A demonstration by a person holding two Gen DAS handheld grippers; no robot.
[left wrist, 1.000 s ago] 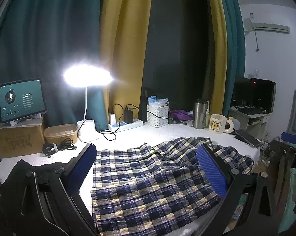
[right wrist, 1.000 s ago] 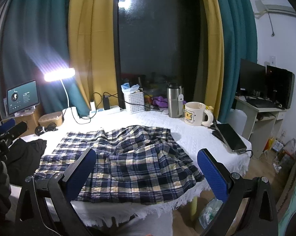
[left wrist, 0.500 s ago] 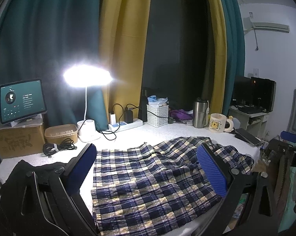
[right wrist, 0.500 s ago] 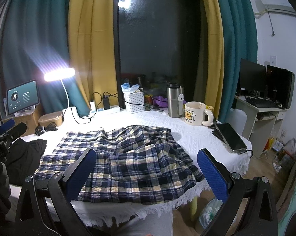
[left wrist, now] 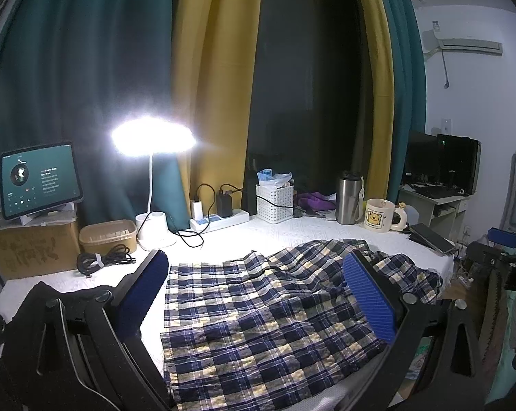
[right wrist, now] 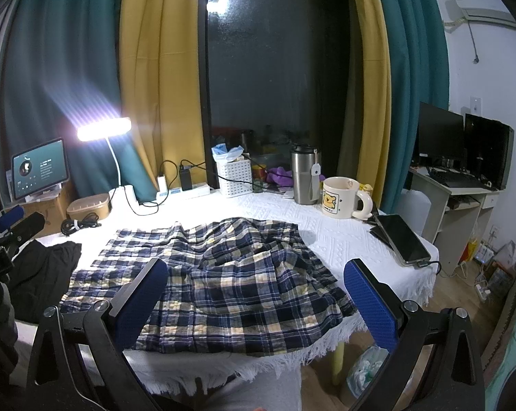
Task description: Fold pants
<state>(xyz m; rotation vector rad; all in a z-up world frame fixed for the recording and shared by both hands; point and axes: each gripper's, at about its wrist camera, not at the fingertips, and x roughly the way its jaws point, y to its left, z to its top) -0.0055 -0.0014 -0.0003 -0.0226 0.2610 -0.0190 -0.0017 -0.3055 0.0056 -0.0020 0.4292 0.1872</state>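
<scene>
Left gripper (left wrist: 258, 294) held above the near left part of the plaid pants (left wrist: 258, 325), jaws spread wide, nothing between. Right gripper (right wrist: 258, 301) above their near right edge, equally wide, empty.

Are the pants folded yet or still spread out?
Spread out, rumpled: the pants lie wide across the table, untouched by both open grippers.
</scene>
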